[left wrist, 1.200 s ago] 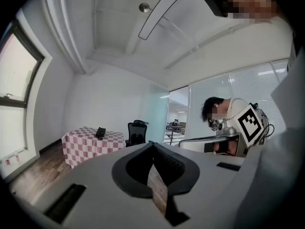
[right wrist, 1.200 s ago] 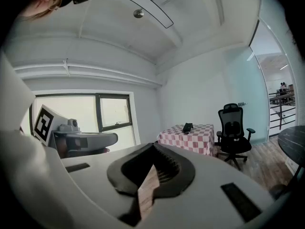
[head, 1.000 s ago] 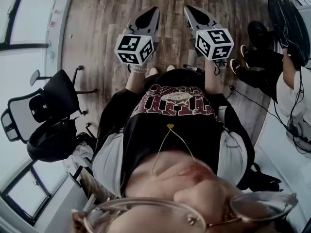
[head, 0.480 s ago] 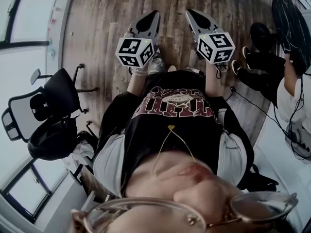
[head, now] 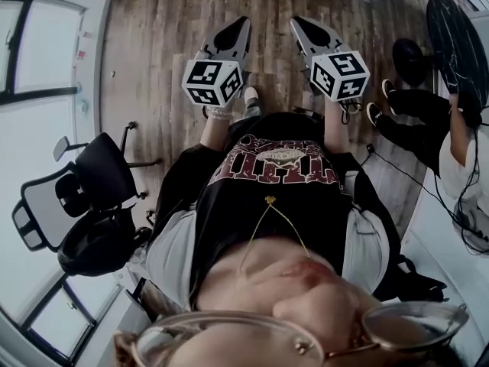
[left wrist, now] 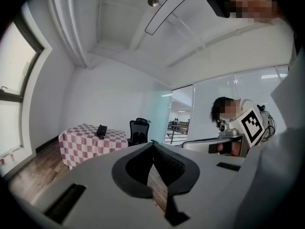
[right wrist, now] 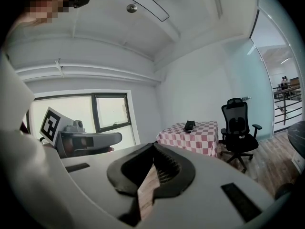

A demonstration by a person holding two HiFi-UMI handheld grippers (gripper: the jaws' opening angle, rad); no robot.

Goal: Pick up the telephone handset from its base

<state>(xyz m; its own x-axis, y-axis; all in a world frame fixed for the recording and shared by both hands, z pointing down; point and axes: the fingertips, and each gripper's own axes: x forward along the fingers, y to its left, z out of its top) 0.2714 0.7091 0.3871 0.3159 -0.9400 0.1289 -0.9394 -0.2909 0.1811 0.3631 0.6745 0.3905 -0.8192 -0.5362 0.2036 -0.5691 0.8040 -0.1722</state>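
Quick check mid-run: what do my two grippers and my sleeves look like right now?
Both the left gripper and the right gripper are pale grey tapering shells with dark insides. Each carries a white cube printed with black square markers. Their pads are dark and ribbed. The sleeves look black with pale panels.

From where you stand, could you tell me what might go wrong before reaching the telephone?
The telephone sits far off on the checked table, so a grab now would miss. Both the left tongs and right tongs are shut and must open first. The office chair beside the table may crowd the approach.
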